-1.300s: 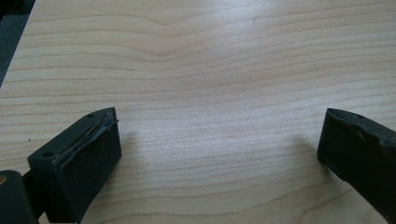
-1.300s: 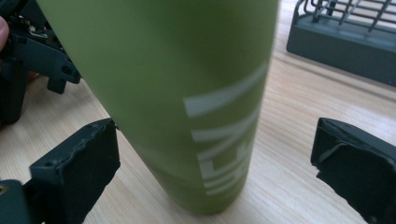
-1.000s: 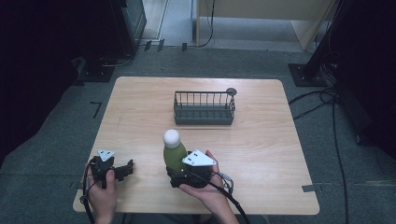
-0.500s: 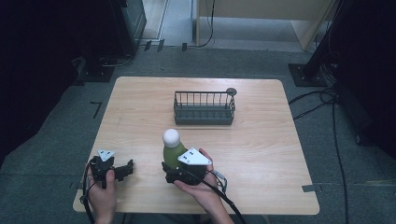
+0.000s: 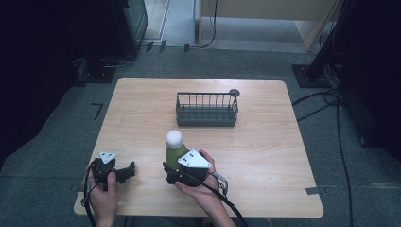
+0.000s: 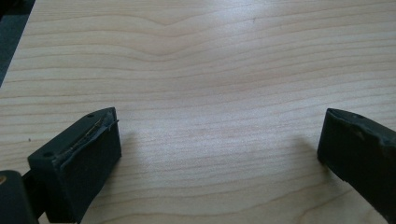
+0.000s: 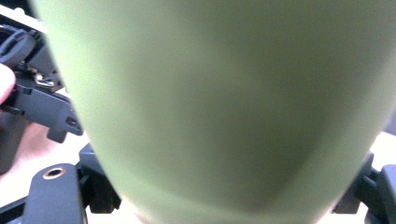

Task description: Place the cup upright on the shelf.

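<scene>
A green bottle with a round white cap stands upright near the table's front middle. My right gripper is shut on its lower body from the near side. In the right gripper view the bottle is pressed close between the jaws. My left gripper rests at the front left of the table, a hand's width left of the bottle. In the left gripper view, the left gripper is open, with its jaws wide apart and bare wood between them. The right gripper view also shows the left gripper farther off at the left.
A dark wire basket stands past the middle of the wooden table, with a small dark round thing at its far right corner. Cables trail on the floor at the right. The table's front edge is close to both hands.
My right hand and gripper have shifted slightly to the left at the bottle's base. The bottle's cap stays in place. The left gripper has not moved.
</scene>
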Demonstrator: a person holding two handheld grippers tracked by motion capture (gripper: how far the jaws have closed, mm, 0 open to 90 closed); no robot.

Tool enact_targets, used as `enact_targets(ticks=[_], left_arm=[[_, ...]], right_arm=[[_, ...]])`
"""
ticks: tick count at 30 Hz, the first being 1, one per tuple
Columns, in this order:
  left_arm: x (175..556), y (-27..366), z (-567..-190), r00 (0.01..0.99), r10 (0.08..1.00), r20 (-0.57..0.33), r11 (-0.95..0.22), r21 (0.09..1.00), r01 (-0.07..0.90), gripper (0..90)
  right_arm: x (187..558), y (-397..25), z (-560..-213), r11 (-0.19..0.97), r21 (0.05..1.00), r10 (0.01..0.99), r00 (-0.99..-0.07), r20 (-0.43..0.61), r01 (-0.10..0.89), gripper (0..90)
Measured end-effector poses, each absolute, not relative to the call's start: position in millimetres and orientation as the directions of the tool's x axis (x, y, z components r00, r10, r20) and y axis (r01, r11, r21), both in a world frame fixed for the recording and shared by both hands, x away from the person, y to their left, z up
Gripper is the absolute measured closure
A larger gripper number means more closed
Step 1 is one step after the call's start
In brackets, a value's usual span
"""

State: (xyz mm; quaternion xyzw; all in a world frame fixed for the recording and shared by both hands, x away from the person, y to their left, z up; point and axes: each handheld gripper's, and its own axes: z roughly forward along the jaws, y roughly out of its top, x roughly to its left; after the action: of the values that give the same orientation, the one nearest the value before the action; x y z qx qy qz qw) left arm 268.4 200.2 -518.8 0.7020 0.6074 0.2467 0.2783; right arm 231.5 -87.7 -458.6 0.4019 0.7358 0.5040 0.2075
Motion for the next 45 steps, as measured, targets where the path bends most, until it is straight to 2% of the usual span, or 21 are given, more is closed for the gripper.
enact_targets(ticks=[8,20,45], left_arm=[[268.5,200.1,-518.8,0.139,0.990,0.007,-0.105,0.691,0.715,0.1],[268.5,200.2,-518.8,0.141,0.990,0.009,-0.108,0.691,0.715,0.1],[268.4,200.2,-518.7,0.140,0.990,0.008,-0.107,0.690,0.716,0.1]], right_arm=[[233.6,-91.9,-456.6,0.143,0.906,0.808,-0.576,0.126,0.399,20.1],[238.6,-99.5,-444.7,0.137,0.913,0.826,-0.553,0.109,0.384,20.1],[274.4,-136.0,-407.1,0.085,0.928,0.883,-0.459,0.098,0.362,20.2]])
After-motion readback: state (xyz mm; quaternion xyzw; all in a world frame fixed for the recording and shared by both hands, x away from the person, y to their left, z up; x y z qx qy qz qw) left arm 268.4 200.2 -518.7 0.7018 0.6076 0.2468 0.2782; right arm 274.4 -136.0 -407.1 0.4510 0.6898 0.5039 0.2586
